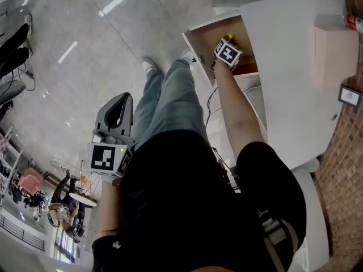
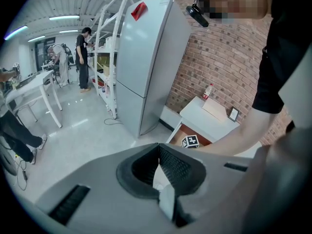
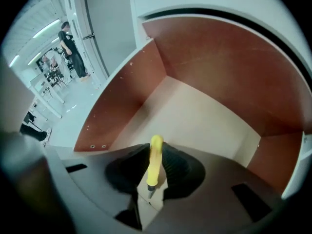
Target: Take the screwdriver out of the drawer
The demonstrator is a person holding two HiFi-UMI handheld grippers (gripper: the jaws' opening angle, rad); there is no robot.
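Observation:
The drawer (image 1: 205, 37) stands pulled out of a white cabinet, brown walls and pale floor (image 3: 195, 121) showing. My right gripper (image 1: 227, 41) reaches down into it, jaws closed on the yellow handle of the screwdriver (image 3: 154, 160), whose dark tip end points back toward the camera. In the head view only a bit of yellow screwdriver (image 1: 228, 38) shows past the marker cube. My left gripper (image 1: 123, 98) hangs well away at the person's left side over the floor, its jaws (image 2: 158, 147) meeting at the tips with nothing between them.
The white cabinet top (image 1: 283, 67) carries a cardboard box (image 1: 334, 50), a small frame (image 1: 349, 95) and a bottle (image 1: 354, 21). A brick wall (image 1: 346, 180) runs behind it. A grey fridge (image 2: 146, 62), shelving and people stand farther off.

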